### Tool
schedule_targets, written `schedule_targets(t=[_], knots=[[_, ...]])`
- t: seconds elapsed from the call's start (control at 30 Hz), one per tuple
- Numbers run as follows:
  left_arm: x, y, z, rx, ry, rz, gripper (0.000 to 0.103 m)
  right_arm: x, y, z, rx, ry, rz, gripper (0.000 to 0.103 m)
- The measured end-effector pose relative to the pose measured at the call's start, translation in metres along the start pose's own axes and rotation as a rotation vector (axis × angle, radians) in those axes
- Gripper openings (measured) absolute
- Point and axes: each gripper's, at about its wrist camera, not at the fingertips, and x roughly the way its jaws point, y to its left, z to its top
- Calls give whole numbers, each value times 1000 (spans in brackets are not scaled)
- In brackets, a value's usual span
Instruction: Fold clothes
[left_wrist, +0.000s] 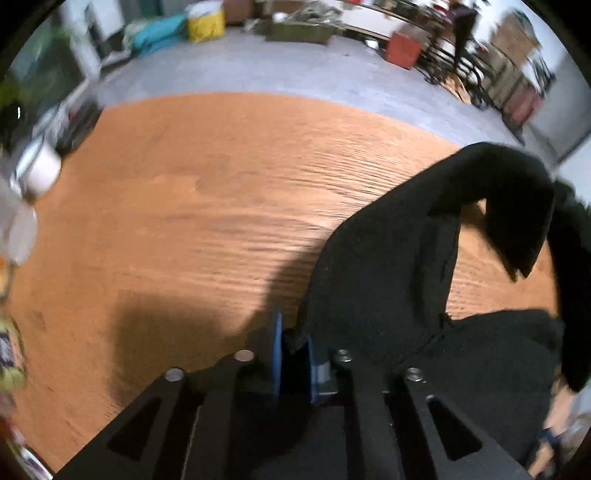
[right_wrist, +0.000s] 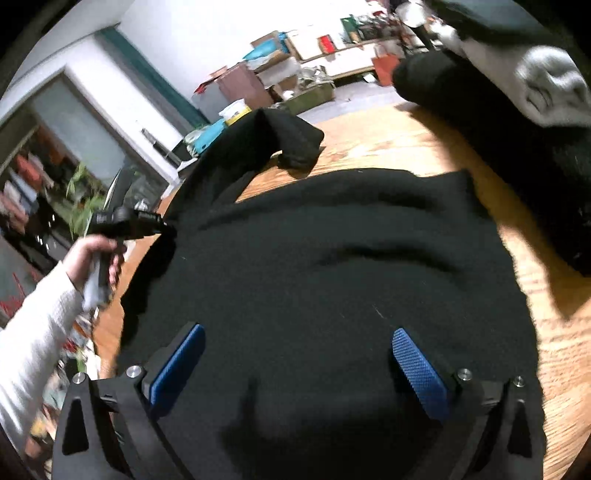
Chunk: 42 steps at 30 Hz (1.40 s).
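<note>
Black knit sweater (right_wrist: 332, 266) is lying on the wooden surface (right_wrist: 546, 332) under the spread-apart right claw (right_wrist: 299, 365), while the left claw (left_wrist: 293, 354) is pinching its sleeve (left_wrist: 498, 192) aloft ahead, risking slippage from that thin grip.

Wood table (left_wrist: 207, 206), yellow bucket (left_wrist: 205, 22) and red box (left_wrist: 403, 50) on grey floor (left_wrist: 258, 70).

A lived-in home room: beyond the open jaws, past the orange wood-grain table (right_wrist: 424, 144), stand open cardboard boxes (right_wrist: 236, 83), a cluttered white shelf (right_wrist: 347, 61) and a leafy green houseplant (right_wrist: 83, 199).
</note>
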Motion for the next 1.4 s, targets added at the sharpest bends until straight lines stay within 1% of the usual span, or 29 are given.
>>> schedule_targets(t=[0.1, 0.17, 0.2, 0.23, 0.27, 0.3, 0.33, 0.37, 0.4, 0.43, 0.5, 0.53, 0.57, 0.63, 0.7, 0.77, 0.83, 0.93, 1.03, 1.13, 1.2, 1.23, 1.27, 1.33, 1.37, 1.4], knots=[[-20, 17, -16, -42, -29, -57, 28, -1, -1, 0, -9, 8, 0, 103], [-31, 22, -40, -44, -34, -45, 37, -4, -6, 4, 3, 10, 0, 103], [-36, 25, -52, -45, -36, -39, 45, -7, -10, 7, 10, 6, -8, 103], [-42, 28, -64, -45, -38, -33, 47, -11, -15, 10, 15, 2, -22, 103], [-48, 30, -76, -46, -41, -27, 47, -14, -18, 13, 19, -1, -42, 103], [-53, 33, -88, -47, -43, -21, 48, -15, -22, 15, 20, 3, -78, 103], [-57, 36, -99, -47, -45, -10, 47, -15, -26, 16, 14, 13, -140, 103], [-59, 38, -112, -42, -47, 8, 47, -15, -30, 18, 4, 24, -206, 103], [-62, 37, -130, -29, -52, 6, 48, -13, -35, 18, -24, 42, -300, 103], [-66, 33, -151, -10, -52, -27, 48, -11, -37, 17, -46, 59, -344, 102], [-73, 16, -187, 49, -35, -107, 48, -9, -47, 12, -72, 114, -392, 100], [-74, 6, -202, 80, -21, -128, 48, -10, -50, 8, -51, 131, -369, 99], [-74, -5, -216, 116, -3, -134, 48, -12, -54, 3, -30, 148, -347, 99], [-70, -29, -238, 202, 33, -117, 48, -15, -59, -8, -1, 174, -317, 99], [-60, -45, -254, 303, 68, -83, 48, -14, -57, -22, -30, 195, -381, 100], [-58, -48, -261, 354, 51, -75, 48, -14, -55, -39, -57, 224, -459, 101], [-58, -44, -263, 365, 58, -85, 48, -24, -53, -58, -54, 214, -471, 103], [-59, -33, -267, 363, 83, -55, 48, -44, -52, -87, -12, 188, -478, 103], [-61, -22, -271, 361, 107, -26, 48, -55, -42, -113, -23, 198, -506, 103], [-63, -11, -274, 355, 133, 3, 48, -63, -41, -121, -27, 225, -493, 103], [-66, -8, -272, 313, 138, 17, 48, -67, -44, -118, -18, 248, -479, 103], [-69, -7, -268, 286, 126, 20, 48, -69, -47, -114, -9, 258, -471, 103], [-75, -8, -262, 259, 88, -1, 48, -73, -50, -108, -1, 253, -469, 103], [-88, -12, -245, 207, 12, -108, 50, -78, -51, -95, -12, 245, -482, 103], [-90, -12, -235, 181, 0, -162, 53, -79, -50, -87, -27, 242, -495, 103], [-90, -10, -225, 149, -2, -211, 63, -80, -49, -79, -43, 240, -508, 103]])
